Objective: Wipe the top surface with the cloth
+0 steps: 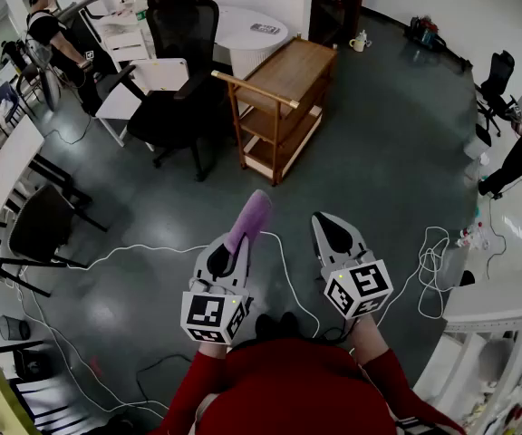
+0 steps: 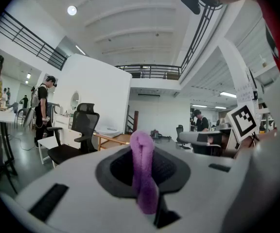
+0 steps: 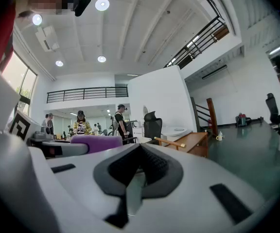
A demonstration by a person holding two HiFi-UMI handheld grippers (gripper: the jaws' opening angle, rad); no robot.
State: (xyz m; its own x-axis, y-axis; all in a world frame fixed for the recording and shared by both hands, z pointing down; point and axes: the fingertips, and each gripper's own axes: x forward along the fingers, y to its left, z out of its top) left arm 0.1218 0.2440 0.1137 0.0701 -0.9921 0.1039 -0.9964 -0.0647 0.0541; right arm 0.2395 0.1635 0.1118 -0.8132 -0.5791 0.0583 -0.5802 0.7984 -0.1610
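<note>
left gripper tight on purple cloth, right gripper jaws together, empty

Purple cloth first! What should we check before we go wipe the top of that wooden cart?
1. Cloth clamped in the left gripper: ok.
2. Right gripper empty, jaws together: ok.
3. Cart top bare: ok.
4. Cart close enough to wipe: not ok, open floor lies between.
5. Walking path free: not ok, a white cable lies across the floor.
6. Cloth clean or damp: cannot tell.
</note>
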